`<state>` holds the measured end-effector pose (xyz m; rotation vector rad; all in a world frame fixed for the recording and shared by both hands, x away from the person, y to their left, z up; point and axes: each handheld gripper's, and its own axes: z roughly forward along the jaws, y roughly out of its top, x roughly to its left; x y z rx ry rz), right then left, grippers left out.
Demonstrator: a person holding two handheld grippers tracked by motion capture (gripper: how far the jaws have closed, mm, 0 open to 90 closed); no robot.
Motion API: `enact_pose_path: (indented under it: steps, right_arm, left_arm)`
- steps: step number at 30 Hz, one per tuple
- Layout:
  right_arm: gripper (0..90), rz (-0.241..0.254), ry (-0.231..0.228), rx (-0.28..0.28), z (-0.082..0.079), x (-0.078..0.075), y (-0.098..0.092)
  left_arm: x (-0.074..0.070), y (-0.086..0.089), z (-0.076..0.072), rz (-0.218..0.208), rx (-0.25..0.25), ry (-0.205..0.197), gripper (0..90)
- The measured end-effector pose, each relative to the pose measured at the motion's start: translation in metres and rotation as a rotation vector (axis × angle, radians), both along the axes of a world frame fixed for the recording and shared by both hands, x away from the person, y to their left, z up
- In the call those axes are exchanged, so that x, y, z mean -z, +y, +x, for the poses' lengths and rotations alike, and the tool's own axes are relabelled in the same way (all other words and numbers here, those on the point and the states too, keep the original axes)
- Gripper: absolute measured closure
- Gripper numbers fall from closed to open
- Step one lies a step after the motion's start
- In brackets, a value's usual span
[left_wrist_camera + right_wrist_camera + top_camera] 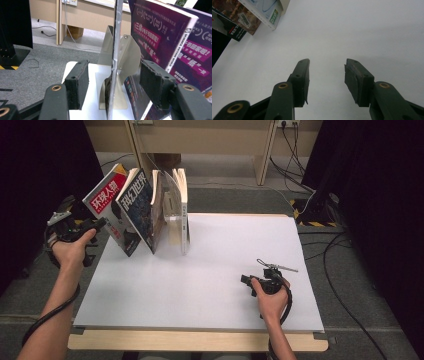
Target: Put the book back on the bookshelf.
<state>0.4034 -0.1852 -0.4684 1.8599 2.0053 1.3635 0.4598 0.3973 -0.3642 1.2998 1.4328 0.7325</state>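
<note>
Our left gripper [113, 82] has its two black padded fingers [77, 83] spread wide, with a thin magazine seen edge-on [115, 50] standing in the gap between them; neither pad presses on it, so nothing is gripped yet. Just beyond that edge stands a bent silver metal bookend [130, 57], and to its right lean the purple-covered paperback books [160, 35].

From the high view, the left gripper [97, 226] sits at the left end of the leaning row of books and magazines [137, 210], at the back left of the white rectangular surface [225, 270]. The row tilts leftward, toward our hand.

Our right gripper [326, 80] hangs released over bare white surface, its fingers [358, 82] apart and empty, well away from the row, with only a book corner [265, 15] at the far edge of its view; in the high view it rests near the right front [252, 282].

To do this step well, we judge that we should centre the thin magazine between the pads, close squarely on its lower edge rather than a loose page, and keep the neighbouring leaning books from toppling as we draw it clear. The idle right hand could steady them.
</note>
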Motion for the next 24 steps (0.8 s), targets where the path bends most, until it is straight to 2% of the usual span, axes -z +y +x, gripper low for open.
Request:
enact_pose_path:
  steps: [24]
  right_arm:
    - [54.2,-0.002,-0.01,0.0,0.0,0.0,0.0]
  left_arm:
    - [0.016,-0.009,-0.027,-0.002,0.029,0.036,38.5]
